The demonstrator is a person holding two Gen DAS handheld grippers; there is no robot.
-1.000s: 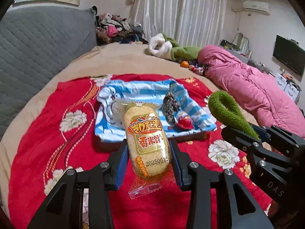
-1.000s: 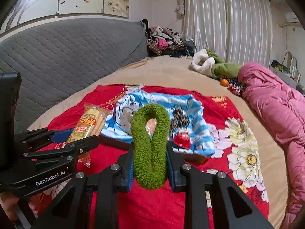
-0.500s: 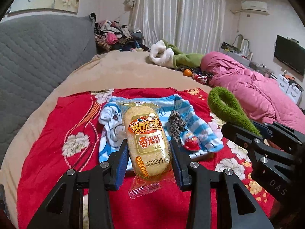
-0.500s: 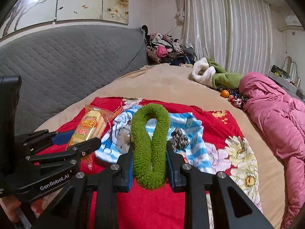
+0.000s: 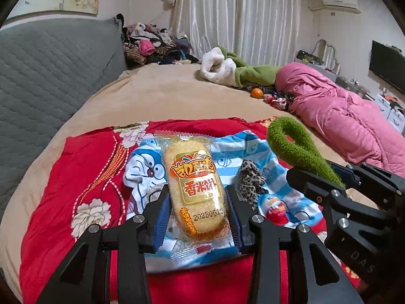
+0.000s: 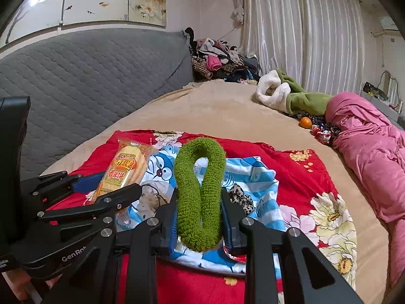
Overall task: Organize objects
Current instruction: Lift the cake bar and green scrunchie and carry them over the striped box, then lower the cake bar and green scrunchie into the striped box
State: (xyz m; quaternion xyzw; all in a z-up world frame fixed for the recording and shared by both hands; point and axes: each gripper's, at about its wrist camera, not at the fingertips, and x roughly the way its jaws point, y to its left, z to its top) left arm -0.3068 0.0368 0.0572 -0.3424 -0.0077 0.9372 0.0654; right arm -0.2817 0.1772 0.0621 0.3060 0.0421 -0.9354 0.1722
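Note:
My left gripper (image 5: 197, 202) is shut on a yellow rice cracker packet (image 5: 195, 185), held upright above a blue-and-white striped cartoon cloth (image 5: 141, 174). The packet also shows in the right wrist view (image 6: 124, 172). My right gripper (image 6: 198, 207) is shut on a green fuzzy hair band (image 6: 200, 192), which also shows in the left wrist view (image 5: 296, 149). A leopard-print scrunchie (image 5: 249, 177) and a red-and-white egg toy (image 5: 277, 209) lie on the cloth.
The cloth lies on a red flowered blanket (image 5: 83, 177) on a beige bed (image 5: 164, 96). A grey quilted headboard (image 5: 50, 76) stands left. A pink quilt (image 5: 341, 114), an orange (image 5: 257, 92) and a clothes pile (image 5: 149, 45) lie beyond.
Both grippers have risen and pulled back with their loads; the cloth and blanket now sit lower and nearer in both views. Both grips are unchanged.

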